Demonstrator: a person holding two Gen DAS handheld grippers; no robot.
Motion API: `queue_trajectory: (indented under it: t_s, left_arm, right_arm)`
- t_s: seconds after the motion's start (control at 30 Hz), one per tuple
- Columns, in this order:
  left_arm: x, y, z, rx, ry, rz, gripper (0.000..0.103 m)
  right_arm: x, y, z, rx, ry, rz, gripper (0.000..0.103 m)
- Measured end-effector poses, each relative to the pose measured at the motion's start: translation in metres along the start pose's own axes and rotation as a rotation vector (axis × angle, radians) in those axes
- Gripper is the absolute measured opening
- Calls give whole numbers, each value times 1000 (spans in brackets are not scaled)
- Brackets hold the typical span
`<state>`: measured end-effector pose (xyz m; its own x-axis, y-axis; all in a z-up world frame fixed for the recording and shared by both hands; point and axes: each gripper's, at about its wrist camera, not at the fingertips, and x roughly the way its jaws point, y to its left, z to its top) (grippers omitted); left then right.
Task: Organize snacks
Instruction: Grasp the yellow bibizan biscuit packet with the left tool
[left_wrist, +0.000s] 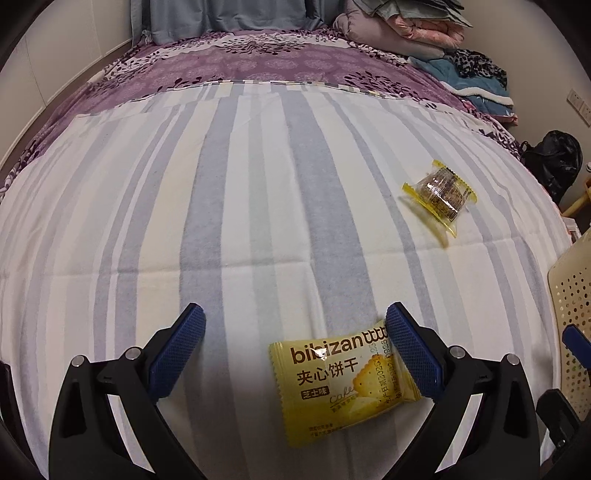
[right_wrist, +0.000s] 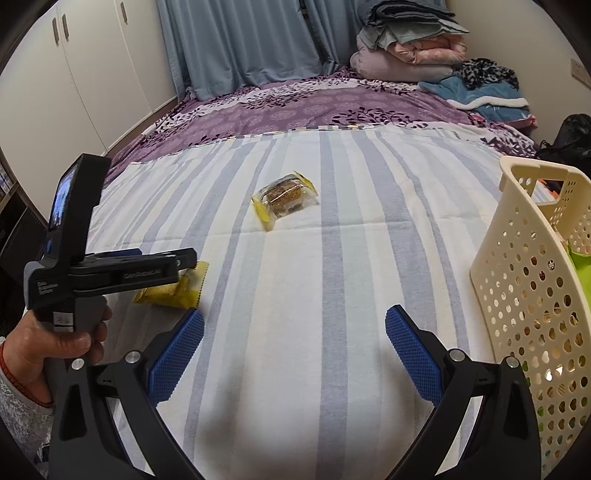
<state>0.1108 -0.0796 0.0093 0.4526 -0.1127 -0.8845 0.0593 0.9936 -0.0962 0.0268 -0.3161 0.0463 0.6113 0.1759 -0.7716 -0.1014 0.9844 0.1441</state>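
A yellow biscuit packet lies flat on the striped sheet, between the blue pads of my left gripper, close against the right pad. That gripper is open. In the right wrist view the same packet shows partly under the left gripper's black body, held by a hand. A clear snack pack with yellow ends lies further out on the sheet. My right gripper is open and holds nothing. Beside it on the right stands a cream perforated basket.
The striped sheet covers the near part of a bed; a purple floral cover lies beyond. Folded quilts and clothes pile at the far right. A black bag sits off the bed's right edge. White cupboards line the left wall.
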Motion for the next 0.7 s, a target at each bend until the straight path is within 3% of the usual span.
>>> queue_trajectory:
  t_s: [0.23,0.37,0.5,0.7]
  left_arm:
    - [-29,1,-14,35,-29,-55,100]
    - [-36,-9,-27,135,-10,-82,100]
    - [-32,-15,-41,247,3,-15,100]
    - [-17,-8,-33,268,5,44,100]
  right_arm:
    - [-5,4,-5,-6,3,4,98]
    - [-8,5,-6,-7,-1,6,98]
    - [-10,7,-6,-9,-5,5,98]
    - [-8,9,-6,-15,0,5,98]
